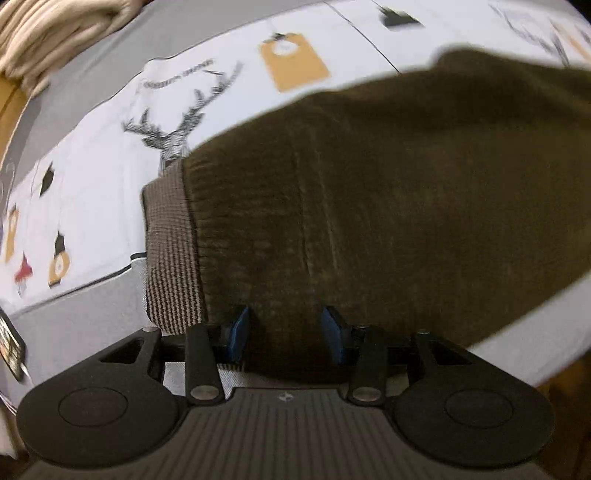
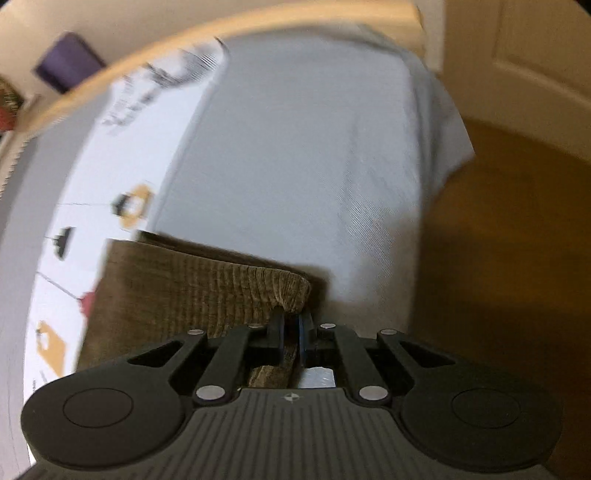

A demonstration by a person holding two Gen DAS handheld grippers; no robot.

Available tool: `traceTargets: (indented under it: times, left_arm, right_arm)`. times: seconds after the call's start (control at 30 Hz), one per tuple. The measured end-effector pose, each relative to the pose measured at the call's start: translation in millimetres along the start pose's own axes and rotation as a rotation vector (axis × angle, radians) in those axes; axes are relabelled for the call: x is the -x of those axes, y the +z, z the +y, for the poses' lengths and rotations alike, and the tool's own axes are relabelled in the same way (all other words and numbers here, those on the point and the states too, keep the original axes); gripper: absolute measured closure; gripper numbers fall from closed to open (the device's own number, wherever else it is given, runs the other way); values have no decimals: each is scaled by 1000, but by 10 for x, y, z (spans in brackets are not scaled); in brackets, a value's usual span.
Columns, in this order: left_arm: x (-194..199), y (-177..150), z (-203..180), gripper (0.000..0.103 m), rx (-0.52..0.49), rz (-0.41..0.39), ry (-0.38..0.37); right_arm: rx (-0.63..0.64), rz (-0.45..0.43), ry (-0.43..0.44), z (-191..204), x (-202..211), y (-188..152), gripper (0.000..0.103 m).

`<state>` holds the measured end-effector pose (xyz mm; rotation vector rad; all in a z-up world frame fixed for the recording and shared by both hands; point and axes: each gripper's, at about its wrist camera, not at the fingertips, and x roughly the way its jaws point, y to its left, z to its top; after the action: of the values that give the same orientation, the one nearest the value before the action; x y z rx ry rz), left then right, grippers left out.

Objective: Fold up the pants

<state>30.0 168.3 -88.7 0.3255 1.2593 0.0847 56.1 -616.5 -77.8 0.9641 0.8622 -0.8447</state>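
Olive pants [image 1: 388, 206] cover a printed bedsheet [image 1: 110, 177], hiding most of it. The left gripper [image 1: 284, 334] stands released astride the cloth; the right gripper [image 2: 291, 332] is clenched on a pant edge.

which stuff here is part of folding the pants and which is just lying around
Part of the job:
- olive corduroy pants
- left gripper, jaws apart over the fabric
- right gripper, pinching a pants corner

Just lying about:
- printed bedsheet under the pants
- cream blanket
- purple box
- door

Both wrist views steeply downward, close over the bed [image 1: 92, 184], sharing the pants [image 1: 369, 203].
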Motion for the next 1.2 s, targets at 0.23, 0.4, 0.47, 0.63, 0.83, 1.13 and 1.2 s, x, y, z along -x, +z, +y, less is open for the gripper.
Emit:
traceTargets:
  times: [0.23, 0.4, 0.47, 0.63, 0.83, 1.13, 1.2]
  left_arm:
    - [46, -132, 74, 54, -29, -23, -3]
    - [398, -73, 79, 47, 17, -212, -101]
    - [450, -1, 60, 47, 42, -243, -149]
    - [502, 166, -169, 48, 28, -251, -208]
    - [496, 310, -565, 44, -52, -254, -207]
    - [540, 481, -688, 26, -7, -273, -199]
    - [525, 533, -712, 26, 2, -266, -199]
  right_arm:
    - [176, -208, -67, 331, 360, -74, 73]
    - [378, -301, 86, 728, 606, -315, 69]
    - [463, -281, 165, 880, 625, -424, 65]
    - [755, -68, 337, 1305, 472, -877, 59]
    - [937, 99, 308, 1506, 177, -1276, 58]
    - [1010, 4, 319, 1899, 228, -1502, 57]
    - [1078, -9, 338, 2072, 235, -1699, 57]
